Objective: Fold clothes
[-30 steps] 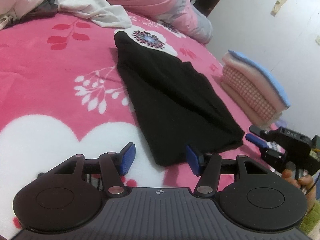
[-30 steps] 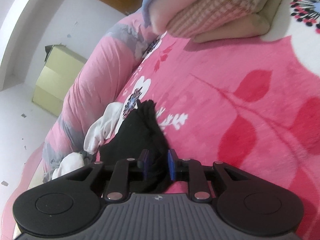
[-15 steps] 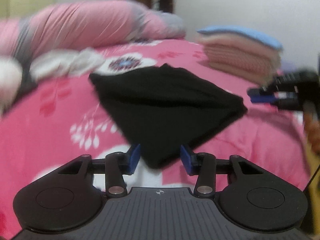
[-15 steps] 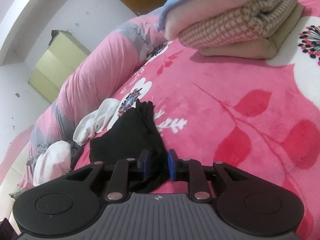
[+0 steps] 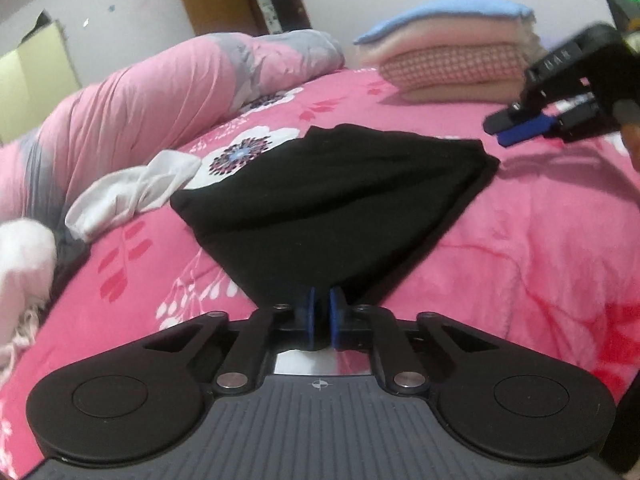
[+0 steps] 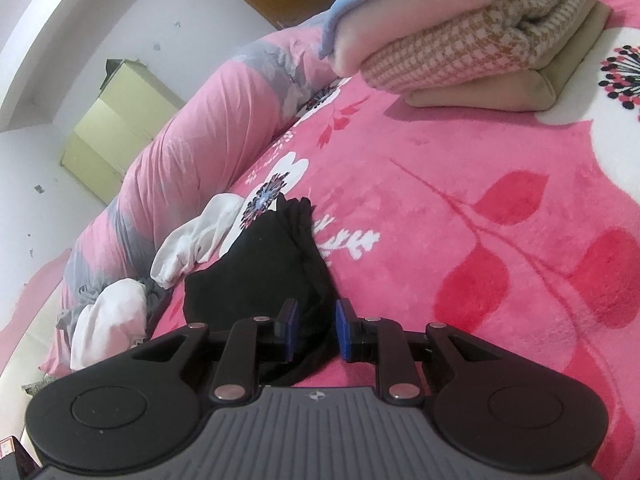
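Garment: black folded cloth [image 5: 332, 184], flat on the pink floral blanket [image 5: 520, 240].
Left gripper [image 5: 321, 312]: pinching its near corner; jaws were spread a second ago, have just closed.
Right gripper [image 6: 313, 330]: clamps another corner, unchanged.

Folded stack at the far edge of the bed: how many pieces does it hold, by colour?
Blue piece: 1
Pale pink piece: 1
Checked piece: 1
Beige piece: 1
Total: 4
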The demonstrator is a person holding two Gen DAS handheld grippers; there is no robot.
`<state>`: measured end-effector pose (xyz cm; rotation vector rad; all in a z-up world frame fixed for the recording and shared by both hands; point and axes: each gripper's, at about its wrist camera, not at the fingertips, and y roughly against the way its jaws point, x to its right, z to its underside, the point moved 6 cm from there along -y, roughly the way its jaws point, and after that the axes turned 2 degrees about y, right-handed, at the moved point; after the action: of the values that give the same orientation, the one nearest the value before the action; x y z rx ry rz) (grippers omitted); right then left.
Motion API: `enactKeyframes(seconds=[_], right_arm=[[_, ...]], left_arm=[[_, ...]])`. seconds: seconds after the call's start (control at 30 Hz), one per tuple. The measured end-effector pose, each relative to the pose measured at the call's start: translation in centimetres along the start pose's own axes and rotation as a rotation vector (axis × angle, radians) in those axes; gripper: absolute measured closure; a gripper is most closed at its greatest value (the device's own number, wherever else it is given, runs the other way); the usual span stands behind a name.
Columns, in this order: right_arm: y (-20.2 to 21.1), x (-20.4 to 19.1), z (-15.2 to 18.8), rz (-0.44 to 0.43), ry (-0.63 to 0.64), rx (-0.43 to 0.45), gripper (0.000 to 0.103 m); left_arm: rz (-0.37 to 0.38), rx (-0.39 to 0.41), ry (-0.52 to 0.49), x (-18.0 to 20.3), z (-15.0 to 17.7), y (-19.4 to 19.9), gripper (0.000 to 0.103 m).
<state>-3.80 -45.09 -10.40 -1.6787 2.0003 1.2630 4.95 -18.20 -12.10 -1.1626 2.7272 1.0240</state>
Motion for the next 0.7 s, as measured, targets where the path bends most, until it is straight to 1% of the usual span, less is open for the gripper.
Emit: enactKeyframes(seconds=[0.1, 0.2, 0.3, 0.43, 0.53, 0.63, 0.7], right_arm=[[0.1, 0.3, 0.1, 0.001, -0.016, 0.003, 0.081], [0.1, 0.7, 0.1, 0.002, -0.038, 0.009, 0.081], [0.3, 0.8, 0.0, -0.002, -0.046, 0.019, 0.081], [0.2, 0.3, -0.3, -0.006, -0.024, 0.018, 0.081], [-0.2, -1.3, -0.4, -0.004, 0.067, 0.008, 0.081], [-1.0, -3.3, 0.2, 0.031, 0.225, -0.019, 0.081], [-1.7, -4.2, 0.6, 0.064, 0.302, -0.031, 0.081]], left_arm=[[0.022, 0.011, 0.084, -0.9, 0.0, 0.0, 0.103], [0.019, 0.041, 0.132, -1.7, -0.2, 0.7, 0.103], [0.015, 0.059, 0.148, -2.3, -0.2, 1.4, 0.103], [0.014, 0.02, 0.132, -2.2, 1.0, 0.9, 0.103], [0.011, 0.005, 0.115, -1.8, 1.7, 0.6, 0.103], [0.003, 0.006, 0.111, -1.6, 1.9, 0.5, 0.103], [0.003, 0.009, 0.114, -1.8, 1.9, 0.5, 0.103]])
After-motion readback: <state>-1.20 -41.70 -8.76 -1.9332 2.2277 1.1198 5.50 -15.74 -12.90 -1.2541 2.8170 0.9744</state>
